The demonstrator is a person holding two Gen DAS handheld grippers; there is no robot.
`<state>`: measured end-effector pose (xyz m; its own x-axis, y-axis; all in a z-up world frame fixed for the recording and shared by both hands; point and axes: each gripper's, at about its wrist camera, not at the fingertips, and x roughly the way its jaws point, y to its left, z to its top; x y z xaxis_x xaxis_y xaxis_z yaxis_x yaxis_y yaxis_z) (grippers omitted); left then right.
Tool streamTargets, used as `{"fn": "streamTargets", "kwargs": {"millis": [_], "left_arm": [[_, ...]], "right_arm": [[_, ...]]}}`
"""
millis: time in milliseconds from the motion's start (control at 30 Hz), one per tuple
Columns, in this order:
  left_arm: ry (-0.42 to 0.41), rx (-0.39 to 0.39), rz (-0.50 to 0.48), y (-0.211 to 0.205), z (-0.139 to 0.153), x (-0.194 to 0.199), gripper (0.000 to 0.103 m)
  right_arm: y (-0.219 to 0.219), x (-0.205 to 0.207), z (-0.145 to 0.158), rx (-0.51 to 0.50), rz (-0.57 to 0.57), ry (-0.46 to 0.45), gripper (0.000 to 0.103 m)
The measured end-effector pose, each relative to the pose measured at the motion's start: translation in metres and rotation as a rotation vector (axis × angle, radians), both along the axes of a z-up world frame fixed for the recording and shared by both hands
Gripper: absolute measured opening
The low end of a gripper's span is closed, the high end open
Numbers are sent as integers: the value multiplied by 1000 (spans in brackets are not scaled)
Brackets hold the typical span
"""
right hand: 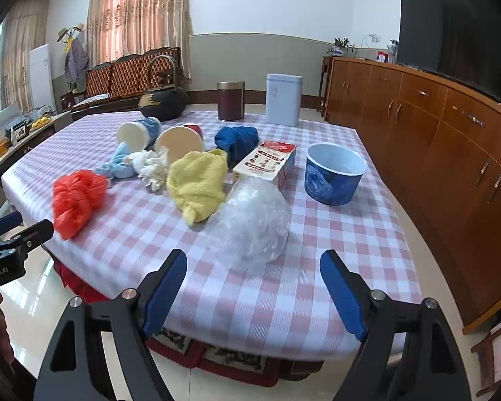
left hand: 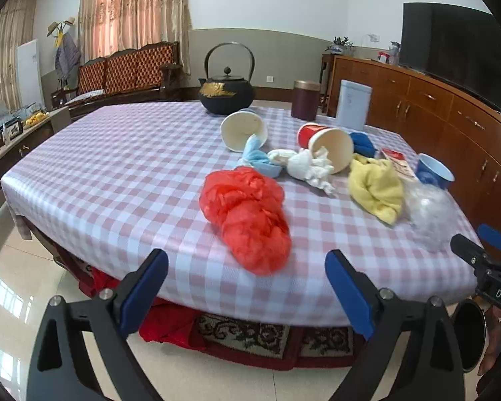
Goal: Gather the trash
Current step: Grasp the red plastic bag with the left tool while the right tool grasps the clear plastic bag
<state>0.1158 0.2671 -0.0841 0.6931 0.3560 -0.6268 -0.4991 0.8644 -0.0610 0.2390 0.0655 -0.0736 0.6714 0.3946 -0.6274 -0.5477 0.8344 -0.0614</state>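
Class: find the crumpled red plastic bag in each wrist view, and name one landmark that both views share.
Left wrist: red plastic bag lies centre, just ahead of the open left gripper.
Right wrist: the bag lies far left, near the table edge.
Shared landmark: black iron teapot at the table's far side.

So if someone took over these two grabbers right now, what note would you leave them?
Left gripper: open, empty, facing the red bag at the table's near edge.
Right gripper: open, empty, facing the clear bag.
Also on the table: yellow cloth, white wad, two tipped cups, upright blue cup, packet.
Done: nothing picked up.
Left: everything; a bin seems to be on the floor.
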Motion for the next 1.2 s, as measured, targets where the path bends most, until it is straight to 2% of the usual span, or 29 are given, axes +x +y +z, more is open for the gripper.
{"fn": "streamTargets", "kwargs": {"millis": [100, 167, 267, 433, 467, 533, 633, 700, 733, 1200], "left_arm": [[-1, 1, 2, 5, -4, 8, 96], [-1, -10, -21, 8, -7, 16, 95], [5, -10, -19, 11, -9, 24, 88], [14, -32, -19, 18, -16, 31, 76], [23, -37, -29, 19, -18, 32, 73], [37, -47, -40, 21, -22, 36, 54], [44, -55, -54, 20, -24, 39, 38], [35, -47, -57, 18, -21, 37, 34], [32, -47, -64, 16, -20, 36, 33], [-7, -15, -135, -15, 4, 22, 31]], "right_arm": [[3, 14, -5, 8, -3, 13, 83], [6, 22, -7, 9, 1, 21, 76], [12, 31, -11, 8, 11, 36, 67], [20, 39, -18, 5, 20, 54, 61], [21, 40, -20, 0, 19, 64, 52], [21, 43, -24, 1, 19, 90, 35], [18, 43, -25, 9, 15, 99, 27], [16, 41, -24, 12, 12, 92, 21], [15, 39, -23, 13, 10, 87, 13], [-8, 17, -3, 54, -5, 47, 7]]}}
